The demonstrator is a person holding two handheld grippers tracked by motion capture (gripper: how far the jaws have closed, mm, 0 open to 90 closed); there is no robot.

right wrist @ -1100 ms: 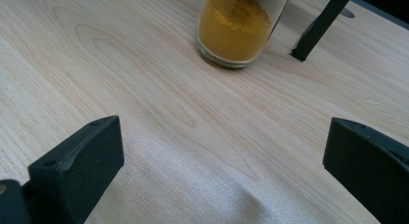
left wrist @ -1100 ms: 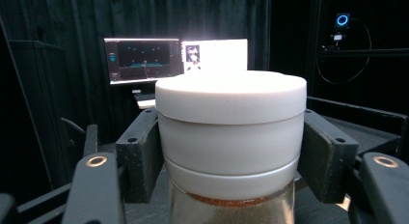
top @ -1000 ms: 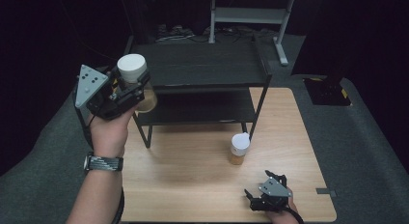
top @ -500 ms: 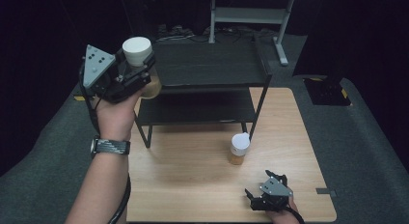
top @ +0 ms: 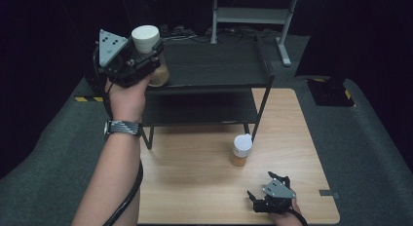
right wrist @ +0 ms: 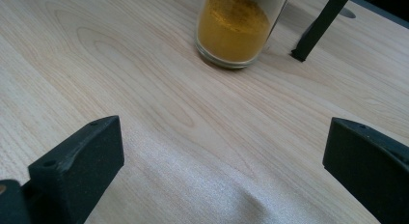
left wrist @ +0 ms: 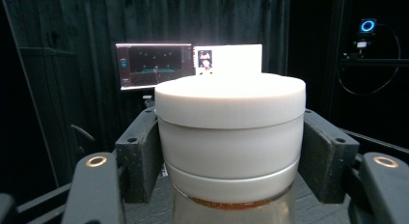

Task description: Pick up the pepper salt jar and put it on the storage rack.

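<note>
Jars are what the work turns on. One white-lidded jar (top: 148, 55) of brownish powder sits pinched in the left hand-held gripper (top: 134, 60), its two black pads pressing either side just below the lid, raised over the left end of the black shelf rack's (top: 214, 65) top shelf. A second jar (top: 241, 150) stands upright on the wooden counter (top: 195, 187), just beside the rack's front right leg. Low at the counter's near edge, the right hand-held gripper (top: 272, 194) rests with jaws spread wide and nothing between them, the second jar well ahead of it. Bare wood lies between them, and the top shelf is open to the right.
</note>
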